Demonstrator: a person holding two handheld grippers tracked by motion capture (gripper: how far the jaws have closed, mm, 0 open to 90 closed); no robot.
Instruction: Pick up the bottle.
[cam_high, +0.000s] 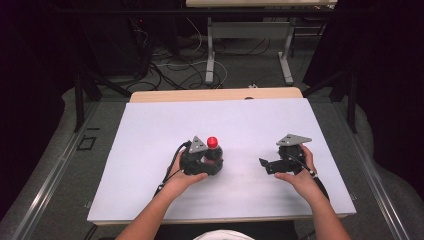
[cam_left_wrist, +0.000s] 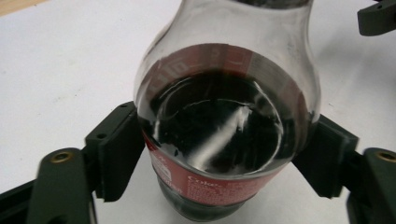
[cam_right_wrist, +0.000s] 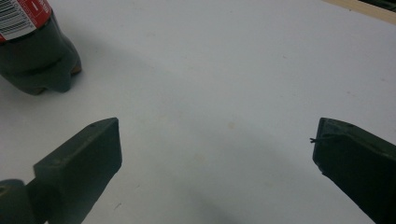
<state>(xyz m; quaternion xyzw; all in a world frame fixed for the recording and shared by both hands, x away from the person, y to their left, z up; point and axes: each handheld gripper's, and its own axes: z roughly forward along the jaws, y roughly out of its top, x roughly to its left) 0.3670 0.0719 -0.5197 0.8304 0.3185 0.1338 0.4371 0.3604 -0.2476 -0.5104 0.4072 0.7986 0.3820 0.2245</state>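
Plainly, from the high view, the left gripper (cam_high: 212, 159) has its jaws around a dark soda bottle (cam_high: 214, 150) with a red cap (cam_high: 212, 141), standing upright on the white table (cam_high: 150, 150). The right gripper (cam_high: 265, 164) rests well apart to the bottle's other side, jaws pointing toward it with nothing between them.

From the left gripper view, the bottle (cam_left_wrist: 224, 126) sits squarely between the two jaws, and both pads (cam_left_wrist: 119, 149) press against its sides at the label band, low on the body. So this gripper is closed on the bottle, though still fairly wide because the bottle is broad. The risk I see: the wall is round and slick, and the bottle is mostly full, so a lift or tilt could let it slip down or swing between the pads; squeezing harder could dent the plastic.

From the right gripper view, the jaws stand wide apart over bare table (cam_right_wrist: 233, 70), holding nothing. The bottle's base (cam_right_wrist: 39, 65) lies ahead and off to the left of the left jaw, not touching it. If this gripper moves in carelessly, it could knock the bottle.
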